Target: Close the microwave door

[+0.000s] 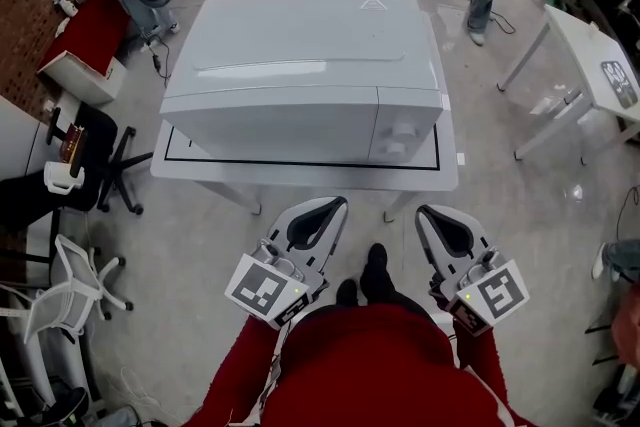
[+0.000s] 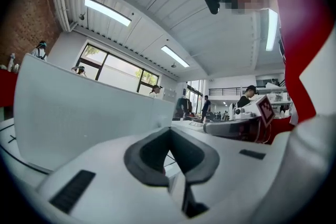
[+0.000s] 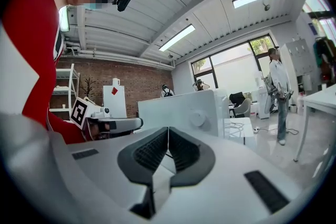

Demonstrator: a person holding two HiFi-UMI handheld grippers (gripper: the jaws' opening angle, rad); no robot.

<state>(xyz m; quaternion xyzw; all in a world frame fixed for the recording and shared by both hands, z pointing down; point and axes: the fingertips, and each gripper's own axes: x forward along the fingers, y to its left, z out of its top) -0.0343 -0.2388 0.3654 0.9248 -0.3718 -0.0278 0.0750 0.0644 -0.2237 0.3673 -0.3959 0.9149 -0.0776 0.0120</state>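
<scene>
Jaws are clenched together, empty, on both the left gripper (image 2: pixel 169 131) and the right gripper (image 3: pixel 168 128). Both hang level just short of the white table's (image 1: pixel 200 170) near edge, likely because the boxy pale-grey microwave's (image 1: pixel 300 65) door (image 1: pixel 280 120) already sits flush. The microwave stands inside a black outline (image 1: pixel 300 163) mid-table, above a glossy grey floor (image 1: pixel 560 215), with a black office chair (image 1: pixel 95 155) and a brick wall (image 3: pixel 136 86) around.

We find open floor (image 1: pixel 200 225) between the table (image 1: pixel 300 173) and the left gripper (image 1: pixel 333 205) and right gripper (image 1: pixel 428 213). Ahead, the microwave (image 1: pixel 300 80), door closed, blocks passage. A black chair (image 1: pixel 105 160) crowds the table's left side; a second table (image 1: pixel 590 55) stands apart at right.
</scene>
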